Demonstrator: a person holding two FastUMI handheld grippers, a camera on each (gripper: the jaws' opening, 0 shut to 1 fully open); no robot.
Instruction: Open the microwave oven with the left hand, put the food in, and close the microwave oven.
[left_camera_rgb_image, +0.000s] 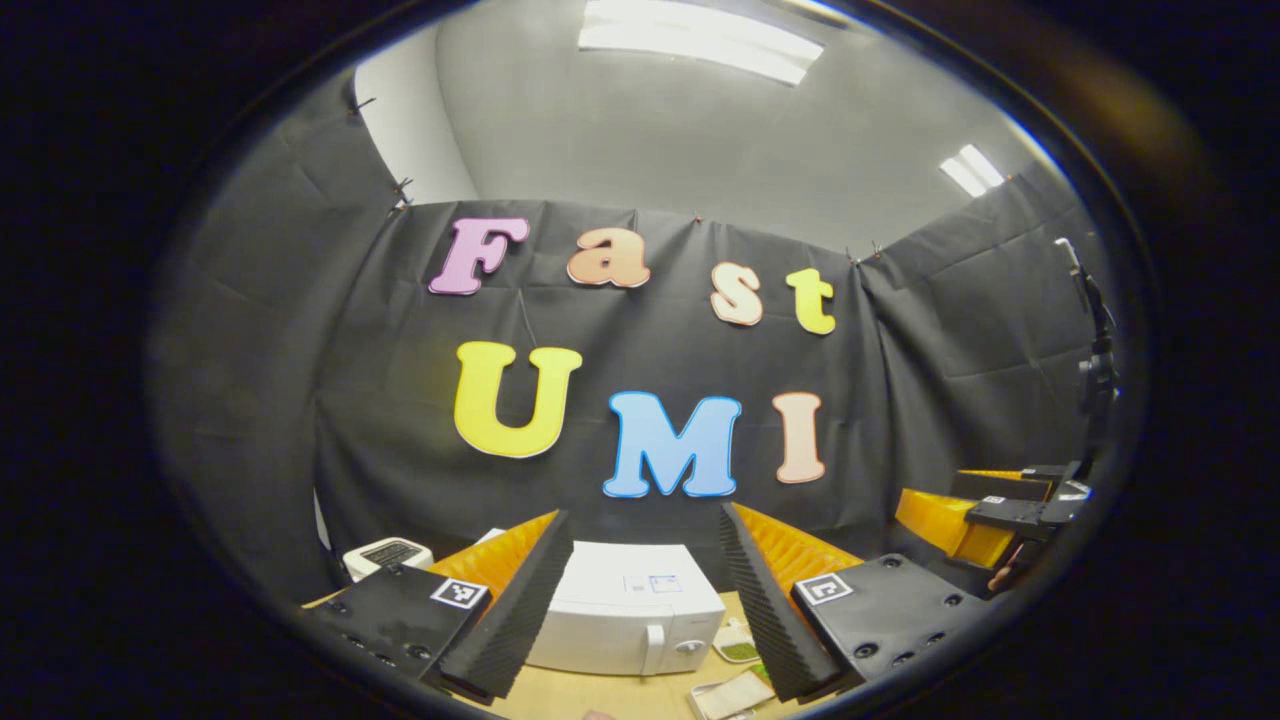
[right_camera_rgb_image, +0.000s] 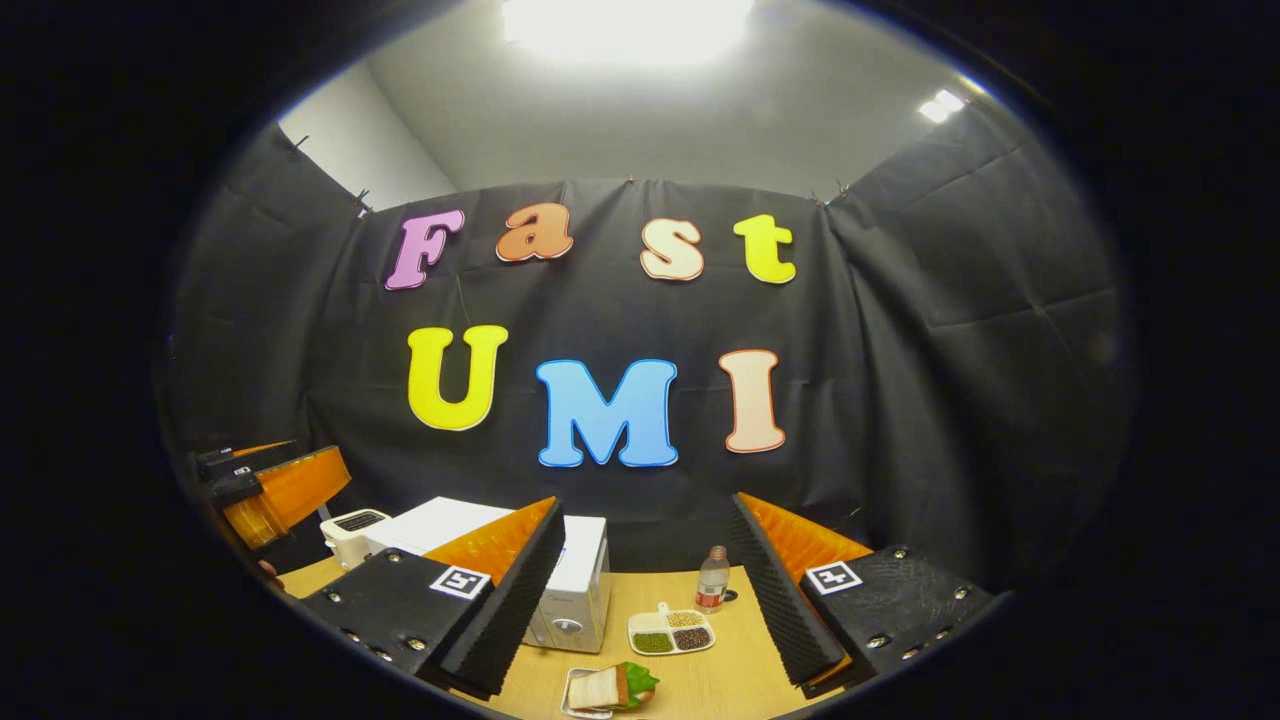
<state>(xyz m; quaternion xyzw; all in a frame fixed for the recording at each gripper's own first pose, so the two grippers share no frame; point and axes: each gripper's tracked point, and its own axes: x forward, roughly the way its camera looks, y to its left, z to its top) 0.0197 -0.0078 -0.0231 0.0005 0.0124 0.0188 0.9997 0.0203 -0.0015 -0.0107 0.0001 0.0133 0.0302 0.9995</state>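
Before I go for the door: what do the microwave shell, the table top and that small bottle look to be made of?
Microwave: white, smooth casing, probably painted metal or plastic; the look leaves it open. Table: light wood-look top with a matte finish, possibly laminate. Bottle: clear body, so likely plastic, though glass is possible.

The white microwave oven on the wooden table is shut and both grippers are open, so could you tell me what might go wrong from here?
1. The small bottle and the divided dish of beans stand close beside the white microwave oven; its door might knock them as it opens.
2. The sandwich lies loose on a small tray; the right gripper could squash or spill it.
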